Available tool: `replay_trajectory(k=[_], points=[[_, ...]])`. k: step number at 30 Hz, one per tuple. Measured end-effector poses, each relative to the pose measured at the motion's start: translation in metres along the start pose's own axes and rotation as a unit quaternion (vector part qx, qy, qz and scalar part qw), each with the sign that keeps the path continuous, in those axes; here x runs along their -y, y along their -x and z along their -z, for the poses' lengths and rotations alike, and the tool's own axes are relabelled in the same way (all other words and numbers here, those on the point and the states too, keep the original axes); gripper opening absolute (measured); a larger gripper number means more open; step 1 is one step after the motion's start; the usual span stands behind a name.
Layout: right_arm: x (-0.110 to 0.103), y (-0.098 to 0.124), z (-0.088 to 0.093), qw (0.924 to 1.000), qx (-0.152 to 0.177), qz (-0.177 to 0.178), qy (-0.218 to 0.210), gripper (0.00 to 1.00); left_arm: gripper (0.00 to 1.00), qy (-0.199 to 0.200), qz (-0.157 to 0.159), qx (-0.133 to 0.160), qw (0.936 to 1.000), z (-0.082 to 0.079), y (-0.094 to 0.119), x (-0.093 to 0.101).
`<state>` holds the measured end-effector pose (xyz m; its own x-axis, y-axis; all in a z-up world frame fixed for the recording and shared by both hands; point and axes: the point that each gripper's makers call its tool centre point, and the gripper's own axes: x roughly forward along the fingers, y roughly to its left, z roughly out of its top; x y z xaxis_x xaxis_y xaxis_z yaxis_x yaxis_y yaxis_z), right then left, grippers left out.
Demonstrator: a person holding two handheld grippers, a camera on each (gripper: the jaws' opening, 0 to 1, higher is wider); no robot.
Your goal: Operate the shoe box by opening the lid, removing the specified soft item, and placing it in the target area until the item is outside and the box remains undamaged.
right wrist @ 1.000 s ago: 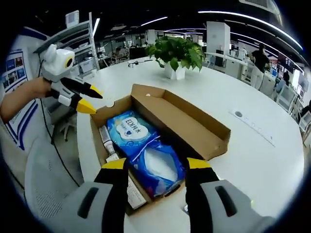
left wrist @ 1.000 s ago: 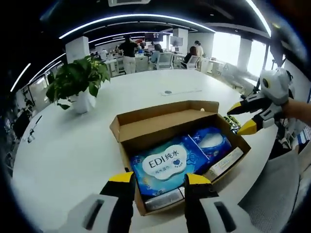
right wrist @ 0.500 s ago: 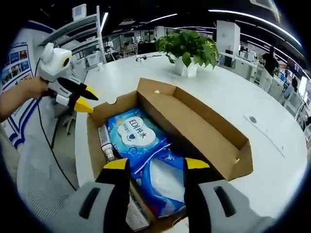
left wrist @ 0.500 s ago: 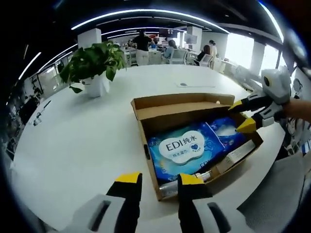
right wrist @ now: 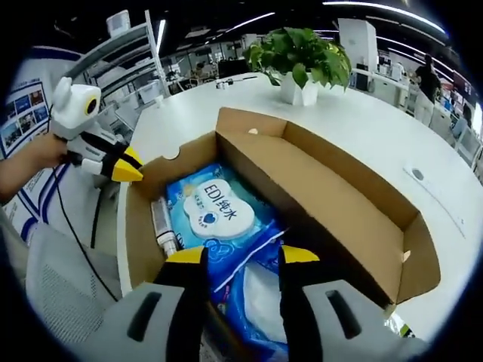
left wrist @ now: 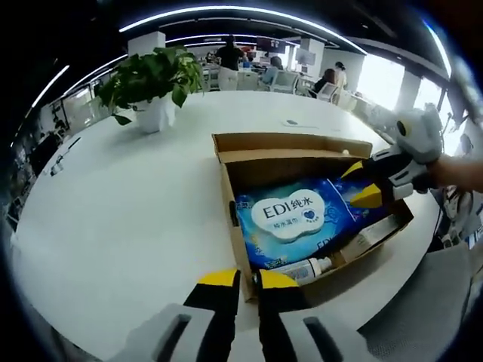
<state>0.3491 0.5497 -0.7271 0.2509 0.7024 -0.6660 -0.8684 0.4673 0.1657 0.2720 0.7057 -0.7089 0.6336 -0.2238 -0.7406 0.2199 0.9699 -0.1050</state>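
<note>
The brown cardboard shoe box (right wrist: pixel 332 196) sits open on the round white table (left wrist: pixel 113 204). I hold my right gripper (right wrist: pixel 235 256), jaws apart, over the blue wet-wipe pack (right wrist: pixel 219 219) inside. My left gripper (left wrist: pixel 240 277) braces the box's near wall, jaws nearly together. Next I should descend and pinch the pack.

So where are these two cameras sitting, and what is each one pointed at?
Left gripper view: rides the left tool, looking over the open shoe box from one short end; the right tool and a hand enter at right.
Right gripper view: rides the right tool, looking from the opposite end; the left tool and an arm show.
Shared: box, wipes pack, potted plant.
</note>
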Motion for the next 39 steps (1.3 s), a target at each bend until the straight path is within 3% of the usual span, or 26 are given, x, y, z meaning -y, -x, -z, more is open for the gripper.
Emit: replay_trajectory(k=[11,20,29,39], points=[[0.003,-0.018,0.001,0.9993,-0.017,-0.004,-0.034,0.27,0.06,0.001,-0.002,0.002,1.0000,0.000,0.001,0.002],[0.011,-0.033,0.003,0.9978,-0.031,0.017,-0.056,0.10,0.06,0.007,-0.004,0.009,0.9999,0.000,0.001,0.002],[0.007,-0.025,0.003,0.9975,-0.033,0.021,-0.059,0.02,0.06,0.005,-0.008,0.006,0.9999,0.000,0.000,0.002],[0.002,-0.014,-0.001,0.9967,-0.025,0.025,-0.073,0.00,0.06,0.002,-0.012,0.000,0.9999,0.001,0.000,0.002]])
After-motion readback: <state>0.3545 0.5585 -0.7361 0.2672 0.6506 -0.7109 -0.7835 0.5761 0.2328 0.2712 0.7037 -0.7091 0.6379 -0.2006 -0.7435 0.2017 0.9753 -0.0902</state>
